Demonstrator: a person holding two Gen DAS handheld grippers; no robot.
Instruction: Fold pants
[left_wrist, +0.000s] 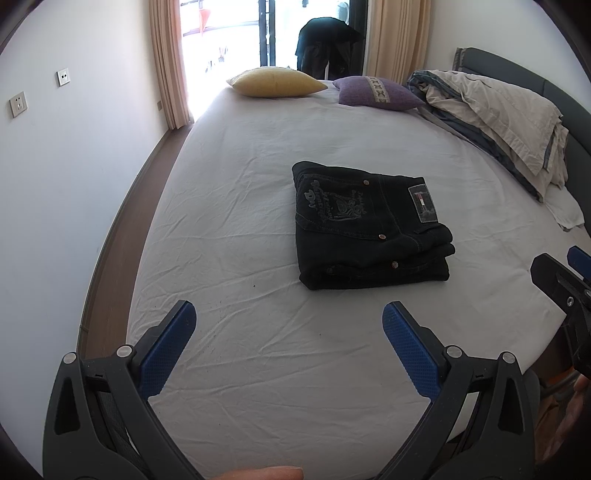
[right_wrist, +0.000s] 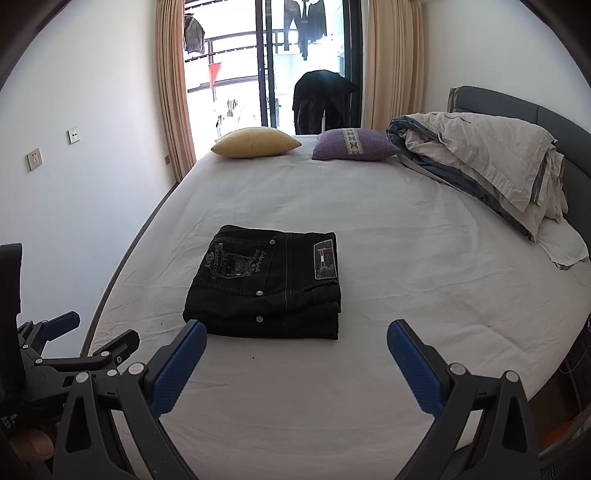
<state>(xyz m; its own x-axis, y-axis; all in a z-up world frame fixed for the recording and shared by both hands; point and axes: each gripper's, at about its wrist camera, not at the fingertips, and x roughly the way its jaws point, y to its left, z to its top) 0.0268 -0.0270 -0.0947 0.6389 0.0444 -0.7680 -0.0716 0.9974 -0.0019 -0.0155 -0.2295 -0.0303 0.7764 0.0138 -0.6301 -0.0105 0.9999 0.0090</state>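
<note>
Folded black jeans (left_wrist: 371, 225) on bed (left_wrist: 240, 206); both hand-held grippers (left_wrist: 288, 328) (right_wrist: 295, 345) spread wide, empty; only right wrist view shows balcony laundry (right_wrist: 306, 22).

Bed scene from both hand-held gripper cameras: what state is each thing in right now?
Pants: folded into a compact stack, lying flat on the sheet.
Left hand-held gripper: open, empty, short of the pants.
Right hand-held gripper: open, empty.
Duvet: bunched up by the headboard.
Curtains: drawn open.

On the back pocket of the folded black pants (right_wrist: 264, 282) I can read embroidered "Day" and roughly "Valentines"; the waistband patch (right_wrist: 325, 259) is illegible.
</note>
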